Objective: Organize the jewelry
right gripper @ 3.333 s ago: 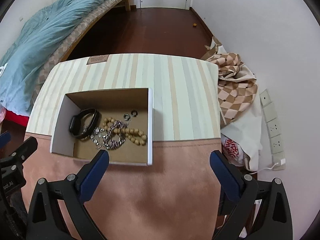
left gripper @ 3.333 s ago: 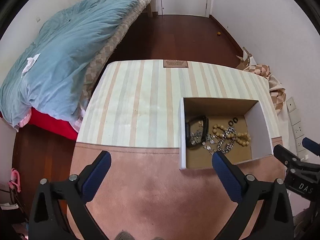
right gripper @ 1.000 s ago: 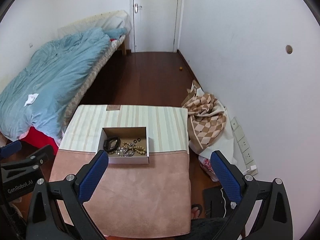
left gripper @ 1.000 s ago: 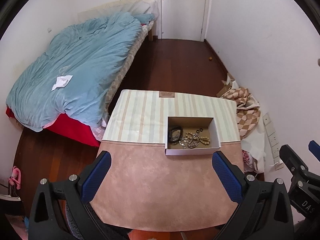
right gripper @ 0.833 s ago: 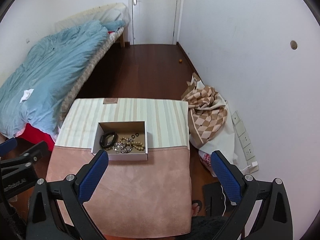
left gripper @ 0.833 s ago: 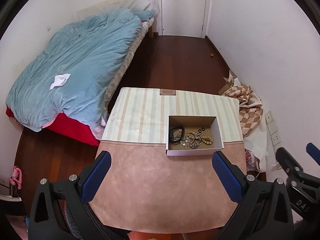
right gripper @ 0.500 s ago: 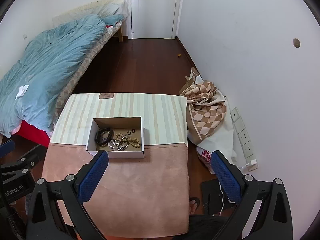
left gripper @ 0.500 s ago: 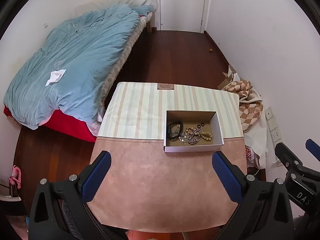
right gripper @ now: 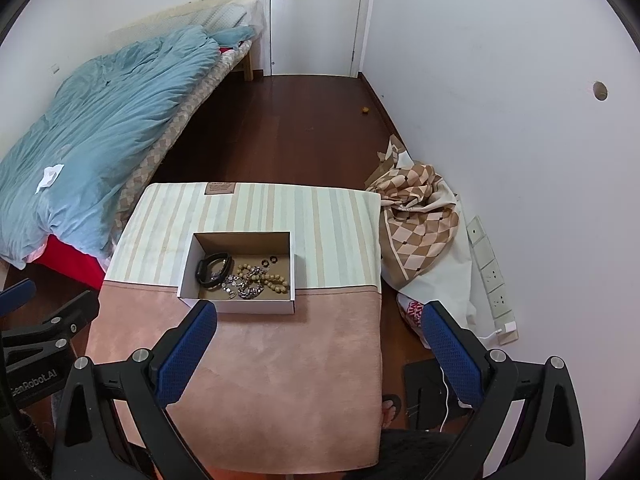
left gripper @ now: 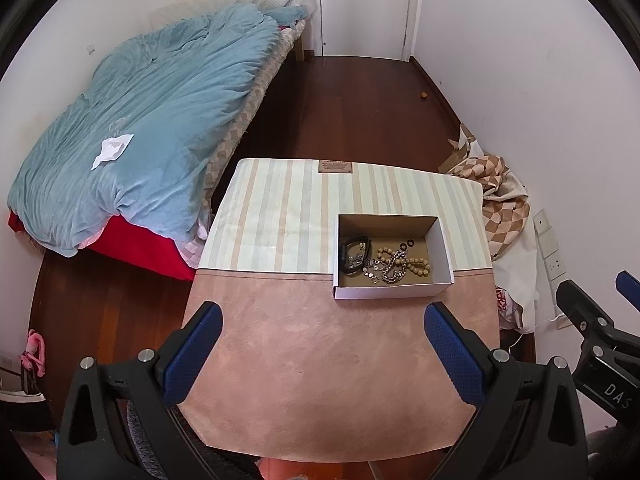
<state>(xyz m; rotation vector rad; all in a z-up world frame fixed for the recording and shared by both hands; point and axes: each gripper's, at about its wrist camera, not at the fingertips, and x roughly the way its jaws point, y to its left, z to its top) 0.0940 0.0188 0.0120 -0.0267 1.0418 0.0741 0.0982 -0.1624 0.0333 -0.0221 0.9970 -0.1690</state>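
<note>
A shallow white cardboard box point(left gripper: 390, 292) point(right gripper: 240, 306) sits on the table, holding jewelry. Inside lie a black band point(left gripper: 352, 256) point(right gripper: 214, 266), a wooden bead bracelet point(left gripper: 416, 266) point(right gripper: 272, 276), silver chains point(left gripper: 390, 272) point(right gripper: 244, 286) and two small dark rings point(left gripper: 406, 245) point(right gripper: 269, 260). My left gripper point(left gripper: 322, 350) hangs high above the pink near part of the table, open and empty. My right gripper point(right gripper: 320, 346) is also open and empty, well above and short of the box.
The table cloth point(left gripper: 332, 360) is pink in front and striped behind point(right gripper: 256, 208). A bed with a blue duvet point(left gripper: 140, 128) stands to the left. Checked fabric and a bag point(right gripper: 420, 216) lie by the right wall, with wall sockets point(right gripper: 490, 276). A foot in a sandal point(right gripper: 390, 406) shows below the table.
Both grippers rose far from the box compared with 3.3 s ago, then dipped slightly closer over the last second. Both stayed open. The jewelry in the box has not moved.
</note>
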